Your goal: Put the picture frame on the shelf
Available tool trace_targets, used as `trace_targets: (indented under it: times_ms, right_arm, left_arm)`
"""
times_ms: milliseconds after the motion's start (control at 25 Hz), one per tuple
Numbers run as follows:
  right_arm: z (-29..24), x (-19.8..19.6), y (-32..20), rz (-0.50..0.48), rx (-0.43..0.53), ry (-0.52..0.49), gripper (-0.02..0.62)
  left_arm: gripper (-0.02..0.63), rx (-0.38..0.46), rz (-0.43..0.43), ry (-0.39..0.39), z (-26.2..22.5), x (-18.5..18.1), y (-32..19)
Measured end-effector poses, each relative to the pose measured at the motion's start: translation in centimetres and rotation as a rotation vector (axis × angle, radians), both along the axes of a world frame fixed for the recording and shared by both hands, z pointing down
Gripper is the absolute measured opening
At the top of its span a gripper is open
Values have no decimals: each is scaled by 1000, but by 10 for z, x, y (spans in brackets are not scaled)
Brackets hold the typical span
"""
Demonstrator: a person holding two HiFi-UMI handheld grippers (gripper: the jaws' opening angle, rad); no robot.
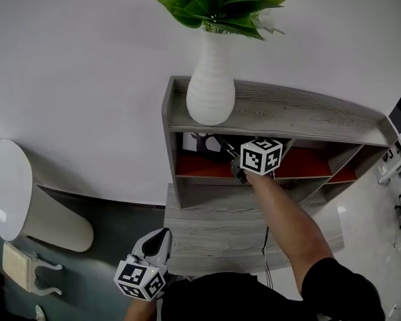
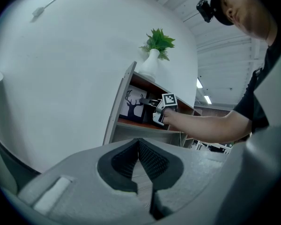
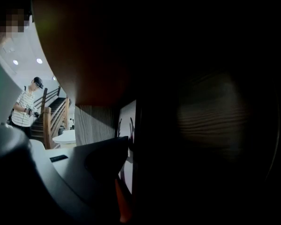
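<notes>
The picture frame, a white print of a dark deer, stands upright in the far-left compartment of the grey shelf with red insides. My right gripper reaches into that compartment. In the right gripper view the frame stands edge-on between the jaws; the left finger is just off its face and the other finger is lost in the dark. The left gripper view shows the frame and right gripper from afar. My left gripper hangs low by the table's front, its pads together, holding nothing.
A white ribbed vase with green leaves stands on the shelf top, above the frame's compartment. The shelf sits on a grey wooden table against a white wall. A white rounded seat is at the left. A person in stripes stands by stairs.
</notes>
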State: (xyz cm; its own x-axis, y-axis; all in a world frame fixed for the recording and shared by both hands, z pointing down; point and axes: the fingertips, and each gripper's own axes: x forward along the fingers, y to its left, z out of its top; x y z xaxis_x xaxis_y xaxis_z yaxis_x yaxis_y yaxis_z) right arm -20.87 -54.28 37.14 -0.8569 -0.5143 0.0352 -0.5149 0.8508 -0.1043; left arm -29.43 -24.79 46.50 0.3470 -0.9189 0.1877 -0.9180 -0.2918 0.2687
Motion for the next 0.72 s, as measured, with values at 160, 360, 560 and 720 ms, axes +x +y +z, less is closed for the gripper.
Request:
trace_targets:
  times_ms: [160, 360, 560, 720]
  right_arm:
    - [11, 9, 1, 27, 13, 38, 184]
    - [16, 20, 10, 58, -8, 21, 186]
    - [21, 35, 27, 121, -35, 15, 186]
    - [21, 51, 55, 174, -36, 7, 186]
  left_arm:
    - [9, -7, 8, -2, 3, 2, 0]
    - [9, -3, 23, -2, 2, 7, -3]
    - [9, 1, 47, 1, 0, 15, -5]
    - [9, 4, 103, -3, -3, 25, -7]
